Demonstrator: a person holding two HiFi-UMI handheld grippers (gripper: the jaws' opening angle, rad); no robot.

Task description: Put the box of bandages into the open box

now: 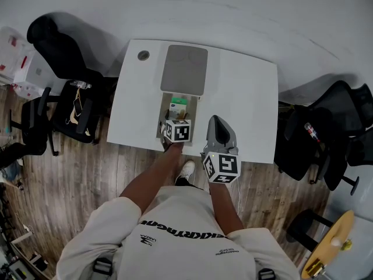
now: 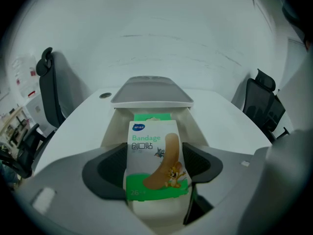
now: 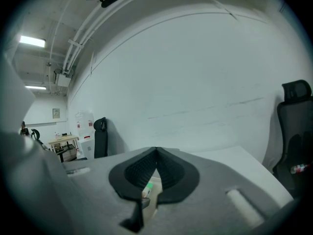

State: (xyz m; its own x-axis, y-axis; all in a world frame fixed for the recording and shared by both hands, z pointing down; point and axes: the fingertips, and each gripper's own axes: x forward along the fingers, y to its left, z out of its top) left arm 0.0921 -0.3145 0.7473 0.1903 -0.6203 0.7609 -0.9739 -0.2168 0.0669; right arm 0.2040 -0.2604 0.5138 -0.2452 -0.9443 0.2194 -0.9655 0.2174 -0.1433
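The left claw (image 2: 155,166) is clamping a white-and-green cardboard bandage box (image 2: 153,146) at the open cream box (image 2: 115,129) on the white table (image 2: 78,126); the right claw (image 3: 156,152) is sitting closed, empty.

"Bandage", "26" on bandage box (image 2: 155,156)

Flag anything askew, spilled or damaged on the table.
Nothing stands out. The bandage box sits straight and undented in the left gripper, at the near end of the open box, whose lid is flipped back. Nothing has spilled.
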